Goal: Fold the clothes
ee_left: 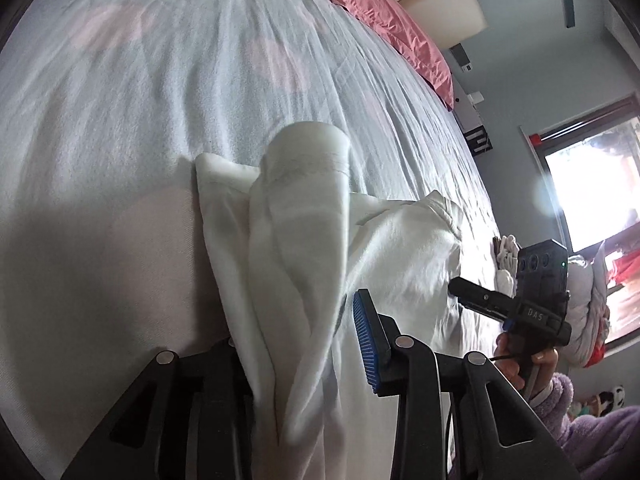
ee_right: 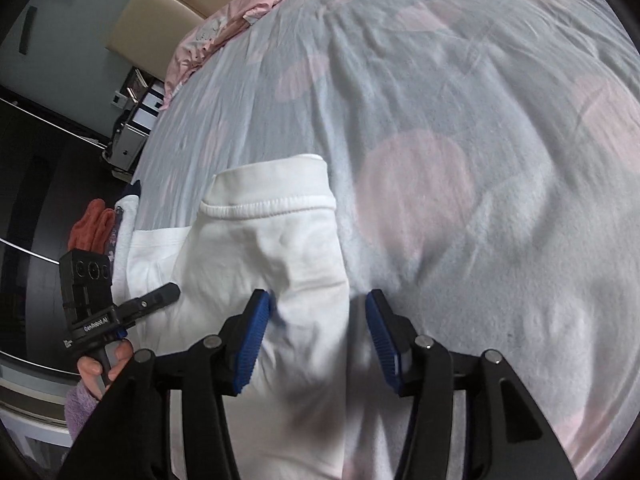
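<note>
A white fleece garment point(ee_left: 400, 248) lies on the bed point(ee_left: 200, 80). In the left wrist view one fold of it point(ee_left: 296, 264) drapes up between the fingers of my left gripper point(ee_left: 300, 344); the jaws stand wide apart and the left finger is hidden by the cloth. In the right wrist view the garment's ribbed hem point(ee_right: 268, 206) lies ahead, and my right gripper point(ee_right: 316, 336) is open with both blue pads around the white cloth point(ee_right: 280, 280). Each gripper shows in the other's view: the right point(ee_left: 532, 300), the left point(ee_right: 100, 312).
Pink pillows point(ee_left: 392, 28) lie at the head of the bed. A pile of clothes point(ee_left: 588, 300) sits near the window point(ee_left: 592, 184). Orange and white clothes point(ee_right: 104, 228) lie at the bed's left edge. A nightstand point(ee_right: 132, 128) stands beside the bed.
</note>
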Action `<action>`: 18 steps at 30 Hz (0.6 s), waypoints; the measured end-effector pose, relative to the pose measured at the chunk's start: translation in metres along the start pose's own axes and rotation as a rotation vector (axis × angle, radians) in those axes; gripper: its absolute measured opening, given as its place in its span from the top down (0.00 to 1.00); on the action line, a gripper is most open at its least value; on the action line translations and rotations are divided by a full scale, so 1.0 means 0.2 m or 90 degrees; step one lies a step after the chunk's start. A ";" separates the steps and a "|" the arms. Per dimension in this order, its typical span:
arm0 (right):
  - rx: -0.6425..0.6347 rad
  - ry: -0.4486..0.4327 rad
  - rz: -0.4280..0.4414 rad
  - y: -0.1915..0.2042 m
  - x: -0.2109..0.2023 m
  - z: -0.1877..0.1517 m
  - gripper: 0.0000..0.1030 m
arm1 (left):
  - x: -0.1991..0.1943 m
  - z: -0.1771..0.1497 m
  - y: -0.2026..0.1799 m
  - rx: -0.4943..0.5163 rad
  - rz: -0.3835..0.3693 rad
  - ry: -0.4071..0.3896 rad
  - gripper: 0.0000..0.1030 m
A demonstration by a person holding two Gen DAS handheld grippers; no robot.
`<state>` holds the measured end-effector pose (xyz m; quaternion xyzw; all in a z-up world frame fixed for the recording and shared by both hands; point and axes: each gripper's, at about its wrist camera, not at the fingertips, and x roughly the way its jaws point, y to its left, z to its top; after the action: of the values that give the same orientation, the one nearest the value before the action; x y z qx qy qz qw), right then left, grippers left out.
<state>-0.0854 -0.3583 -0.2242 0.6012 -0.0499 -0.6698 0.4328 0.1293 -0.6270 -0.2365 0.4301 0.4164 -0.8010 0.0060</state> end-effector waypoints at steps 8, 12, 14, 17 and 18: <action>0.000 -0.018 0.056 -0.02 0.08 0.05 0.78 | -0.03 0.00 -0.06 0.026 0.020 -0.029 0.80; -0.031 -0.037 0.037 0.04 0.07 0.03 0.92 | -0.05 -0.01 -0.10 0.046 0.035 -0.046 0.86; -0.053 -0.061 0.032 0.09 0.01 0.02 0.94 | -0.07 -0.01 -0.12 0.056 0.043 -0.055 0.87; -0.096 -0.096 0.015 0.20 -0.09 -0.01 0.94 | -0.15 -0.05 -0.20 0.085 0.055 -0.086 0.88; -0.112 -0.108 0.007 0.25 -0.12 -0.02 0.94 | -0.19 -0.06 -0.23 0.094 0.058 -0.099 0.88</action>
<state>-0.0582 -0.3720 -0.1785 0.5019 -0.0304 -0.7178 0.4817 0.1451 -0.6011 -0.1825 0.3845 0.3343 -0.8594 0.0432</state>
